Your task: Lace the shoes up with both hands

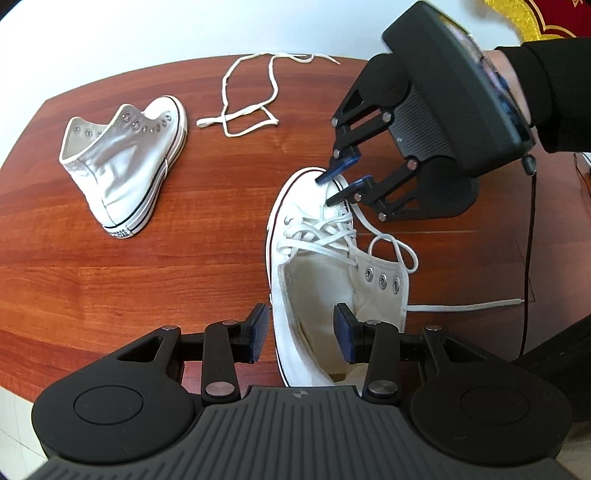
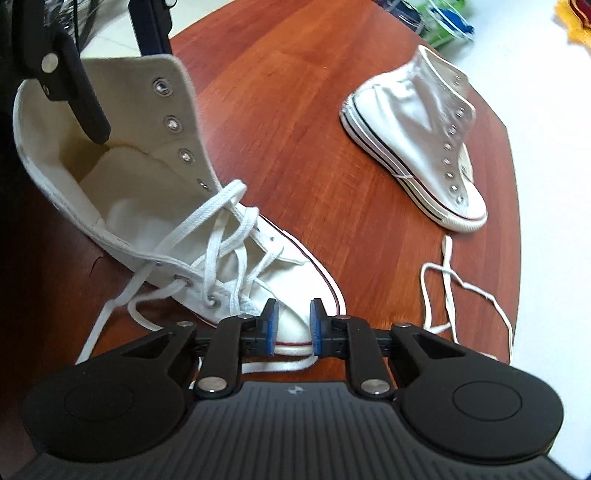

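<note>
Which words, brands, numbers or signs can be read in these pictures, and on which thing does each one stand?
Heel patch of the unlaced shoe: dark printed letters, too small and blurred to read.
Casing of each claw tool: a small round emblem, no letters.
Gold-trimmed red cloth at the edge of the left wrist view: a pattern, no readable text.
Laced shoe, loose lace and table: no text visible.

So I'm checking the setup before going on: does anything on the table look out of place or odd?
Yes. The second shoe lies tipped on its side with bare eyelets, its loose lace tangled on the table beside it. The near shoe is only laced partway, upper eyelets bare, its lace slack.
</note>
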Available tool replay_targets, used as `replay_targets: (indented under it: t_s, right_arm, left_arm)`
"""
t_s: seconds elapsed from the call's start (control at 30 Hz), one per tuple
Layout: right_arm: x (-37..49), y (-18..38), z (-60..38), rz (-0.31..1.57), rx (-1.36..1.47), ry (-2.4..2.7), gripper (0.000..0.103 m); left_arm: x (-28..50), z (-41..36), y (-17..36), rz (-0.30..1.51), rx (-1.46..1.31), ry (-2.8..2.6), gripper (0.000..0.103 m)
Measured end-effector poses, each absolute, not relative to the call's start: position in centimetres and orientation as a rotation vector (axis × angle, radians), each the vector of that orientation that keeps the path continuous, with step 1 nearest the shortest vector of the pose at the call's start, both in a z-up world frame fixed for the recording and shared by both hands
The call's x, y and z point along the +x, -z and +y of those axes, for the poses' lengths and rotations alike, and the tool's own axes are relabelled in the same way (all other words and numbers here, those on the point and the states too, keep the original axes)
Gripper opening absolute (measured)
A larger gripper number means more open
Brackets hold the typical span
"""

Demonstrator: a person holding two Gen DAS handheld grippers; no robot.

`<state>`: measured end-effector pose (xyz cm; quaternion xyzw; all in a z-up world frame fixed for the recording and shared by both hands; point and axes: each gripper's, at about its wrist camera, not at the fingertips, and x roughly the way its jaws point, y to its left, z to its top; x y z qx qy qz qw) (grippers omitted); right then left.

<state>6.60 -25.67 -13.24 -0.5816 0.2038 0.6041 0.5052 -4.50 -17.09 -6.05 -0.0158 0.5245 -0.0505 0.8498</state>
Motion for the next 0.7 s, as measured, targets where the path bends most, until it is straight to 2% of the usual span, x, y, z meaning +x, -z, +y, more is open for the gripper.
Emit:
replay_targets:
  t_s: [0.2,0.27,0.3,0.33,0.7]
  right_arm:
    - [6.7,13.4,-25.1,0.512,-1.39,-1.482,0.013]
    - [6.8,13.3,-25.1,0.535,-1.363,-1.472,0.008]
    - [6.9,13.2,-25.0,0.553,-1.343,-1.462,0.002]
    - [7.0,13.1,-25.0,0.573,-1.319,-1.449,0.001]
    - [7.6,10.1,-26.3,0.81,-0.95,-1.301,0.001]
  left_arm:
    - [-4.8,-17.1,5.6,1.096,-0.043,0.067,0.042]
    - [-4.9,-17.0,5.5,1.094,-0.046,0.059,0.042]
    - [-4.9,-17.0,5.5,1.092,-0.046,0.059,0.042]
    - [-4.9,-16.9,5.4,1.09,-0.046,0.06,0.042]
    - [-4.2,-16.2,4.6,1.069,-0.043,0.134,0.042]
